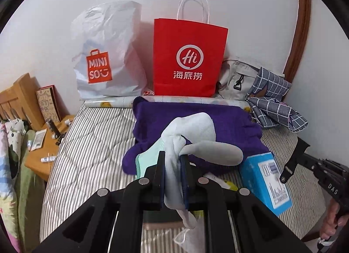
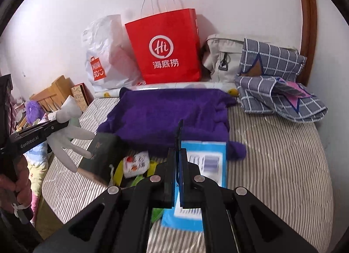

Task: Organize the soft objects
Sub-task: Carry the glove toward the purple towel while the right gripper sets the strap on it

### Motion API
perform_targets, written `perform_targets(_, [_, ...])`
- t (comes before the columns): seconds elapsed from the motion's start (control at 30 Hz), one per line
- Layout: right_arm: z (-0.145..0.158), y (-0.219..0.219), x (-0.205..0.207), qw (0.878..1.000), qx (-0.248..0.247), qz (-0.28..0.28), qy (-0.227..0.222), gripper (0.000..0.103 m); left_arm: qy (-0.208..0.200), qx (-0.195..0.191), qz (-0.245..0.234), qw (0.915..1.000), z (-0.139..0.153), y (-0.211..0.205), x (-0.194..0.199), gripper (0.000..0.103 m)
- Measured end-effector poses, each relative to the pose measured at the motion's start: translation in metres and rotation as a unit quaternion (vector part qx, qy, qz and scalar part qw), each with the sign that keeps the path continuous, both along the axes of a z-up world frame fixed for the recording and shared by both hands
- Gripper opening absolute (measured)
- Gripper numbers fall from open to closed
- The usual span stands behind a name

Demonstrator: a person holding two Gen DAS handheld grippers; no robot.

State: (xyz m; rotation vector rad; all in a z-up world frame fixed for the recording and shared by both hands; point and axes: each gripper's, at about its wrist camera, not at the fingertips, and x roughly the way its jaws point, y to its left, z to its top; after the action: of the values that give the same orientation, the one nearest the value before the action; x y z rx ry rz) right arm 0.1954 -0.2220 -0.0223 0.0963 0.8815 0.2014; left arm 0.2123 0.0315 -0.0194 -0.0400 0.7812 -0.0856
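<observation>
The left claw (image 1: 173, 161) is clenched on a bundle of pale grey-and-mint socks (image 1: 192, 135), pinched between its dark pads so that the toes flop out to the right and a loose end hangs below the fingers. The bundle is lifted clear of the striped bed (image 1: 87, 144) — in the right wrist view it hangs out at the left side, over the bed's edge, held by the left claw (image 2: 57, 125) in a person's hand (image 2: 19, 185). Beyond it, a fuzzy purple cloth (image 1: 196, 122) lies spread across the middle of the bed, with a blue box bearing a white label (image 1: 266, 181) just beside its near right corner.

The right claw (image 2: 179, 144) is clenched tight with nothing between its pads, hanging above the blue box.

Along the wall stand a white plastic shopping bag (image 1: 104, 56) and a red paper carrier bag (image 1: 187, 56); to their right are a beige canvas bag (image 1: 237, 76) and folded grey checked fabric (image 1: 272, 98).
</observation>
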Motion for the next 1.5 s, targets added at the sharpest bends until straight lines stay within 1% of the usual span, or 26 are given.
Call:
perform_targets(0.23, [-0.001,-0.008,0.039,1.0,-0.009,-0.009,0.001,0.002,0.003,0.004,-0.002,1.0,-0.002,-0.005,0.035,0.012])
perform_targets(0.4, [-0.004,-0.011,0.068,1.0,0.004,-0.002,0.006,0.002,0.005,0.008,0.003,0.9999,-0.003,-0.002,0.064,0.012])
perform_targets(0.53, [-0.011,-0.008,0.098,1.0,0.001,0.004,0.011,0.002,0.01,0.008,0.007,0.9999,-0.007,0.002,0.087,0.012])
perform_targets(0.7, [-0.025,-0.003,0.132,1.0,-0.002,0.007,0.023,0.002,0.018,0.016,0.01,0.9996,-0.016,0.006,0.117,0.012])
perform_targets(0.83, [-0.038,-0.001,0.161,0.999,-0.002,0.008,0.035,0.002,0.028,0.021,0.014,0.9993,-0.026,0.009,0.141,0.012])
perform_targets(0.87, [-0.042,0.0,0.169,0.999,-0.003,0.008,0.039,0.002,0.036,0.023,0.013,0.999,-0.029,0.01,0.147,0.012])
perform_targets(0.97, [-0.053,0.0,0.186,0.999,-0.008,0.011,0.051,0.002,0.049,0.017,0.011,0.9986,-0.04,0.011,0.165,0.012])
perform_targets(1.07, [-0.067,-0.001,0.201,0.998,-0.011,0.007,0.065,0.002,0.064,0.013,-0.004,0.9978,-0.058,0.008,0.185,0.012])
perform_targets(1.13, [-0.078,-0.002,0.21,0.997,-0.013,0.009,0.075,0.002,0.079,0.01,-0.004,0.9968,-0.071,0.007,0.195,0.013])
perform_targets(1.2, [-0.091,-0.004,0.217,0.996,-0.016,0.007,0.086,0.002,0.104,0.001,-0.004,0.9945,-0.088,0.006,0.211,0.012])
perform_targets(1.33, [-0.115,-0.007,0.225,0.993,-0.024,0.009,0.114,0.002,0.128,-0.014,-0.01,0.9917,-0.107,0.004,0.225,0.013])
perform_targets(1.43, [-0.123,-0.007,0.228,0.992,-0.029,0.011,0.12,0.003,0.127,-0.018,-0.025,0.9915,-0.11,0.001,0.227,0.013])
perform_targets(1.5, [-0.128,-0.006,0.23,0.992,-0.029,0.013,0.125,0.003,0.131,-0.016,-0.026,0.9909,-0.113,0.0,0.228,0.014])
